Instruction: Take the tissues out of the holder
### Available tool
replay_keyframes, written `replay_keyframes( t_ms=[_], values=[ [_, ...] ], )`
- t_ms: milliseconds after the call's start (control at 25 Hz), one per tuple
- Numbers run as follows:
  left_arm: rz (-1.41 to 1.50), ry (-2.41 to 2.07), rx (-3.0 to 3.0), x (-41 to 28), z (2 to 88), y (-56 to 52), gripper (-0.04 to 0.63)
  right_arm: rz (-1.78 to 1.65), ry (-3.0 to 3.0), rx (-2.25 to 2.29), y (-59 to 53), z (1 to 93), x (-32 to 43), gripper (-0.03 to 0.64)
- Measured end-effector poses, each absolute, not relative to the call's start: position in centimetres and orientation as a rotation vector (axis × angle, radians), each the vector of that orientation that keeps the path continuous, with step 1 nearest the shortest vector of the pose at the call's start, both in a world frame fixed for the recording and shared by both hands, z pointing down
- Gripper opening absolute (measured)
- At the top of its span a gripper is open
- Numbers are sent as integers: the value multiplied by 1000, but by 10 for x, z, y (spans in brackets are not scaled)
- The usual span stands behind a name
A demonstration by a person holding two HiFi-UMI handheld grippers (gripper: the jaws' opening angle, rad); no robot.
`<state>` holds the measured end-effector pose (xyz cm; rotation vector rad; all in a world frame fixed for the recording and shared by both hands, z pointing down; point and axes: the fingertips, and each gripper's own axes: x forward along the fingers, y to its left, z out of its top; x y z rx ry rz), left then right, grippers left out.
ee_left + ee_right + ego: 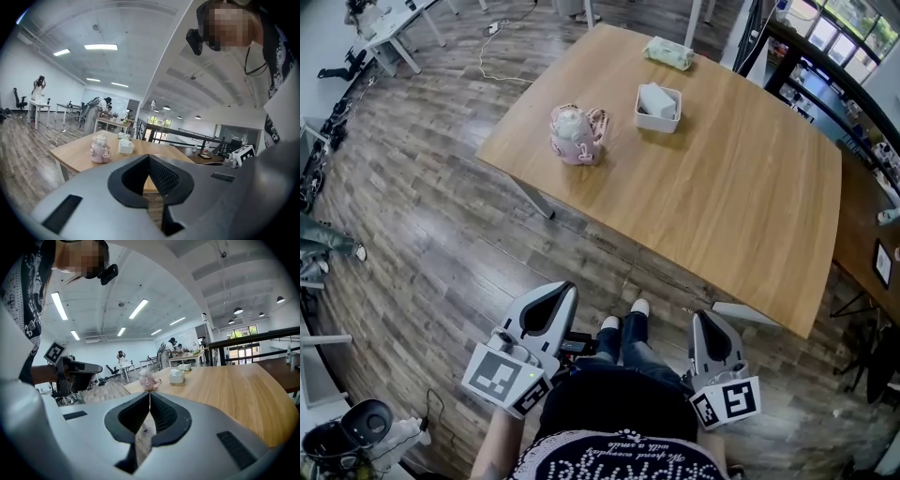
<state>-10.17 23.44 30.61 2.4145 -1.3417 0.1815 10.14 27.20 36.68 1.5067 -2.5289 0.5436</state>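
A white square holder [658, 109] with white tissues [655, 98] in it stands on the far part of the wooden table [741, 206]; it shows small in the left gripper view as the holder [125, 146] and in the right gripper view as the holder [176, 376]. Both grippers are held low, close to the person's body, well short of the table. My left gripper [566, 289] is shut with nothing in it, its tips meeting [149, 156]. My right gripper [701, 317] is also shut and empty, its tips together [149, 393].
A pink teapot-like toy [577, 134] stands left of the holder. A greenish pack [668, 52] lies at the table's far edge. Wood floor separates me from the table's near edge. A darker table [867, 225] with a tablet stands at right. White desks and chairs sit far left.
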Motion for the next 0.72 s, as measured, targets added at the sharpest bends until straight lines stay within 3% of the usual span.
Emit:
replay_keyframes(
  t_ms=[720],
  values=[
    [145, -1412, 2435, -41, 299, 183, 5, 499, -2581, 1483, 207, 371, 164, 12]
  ],
)
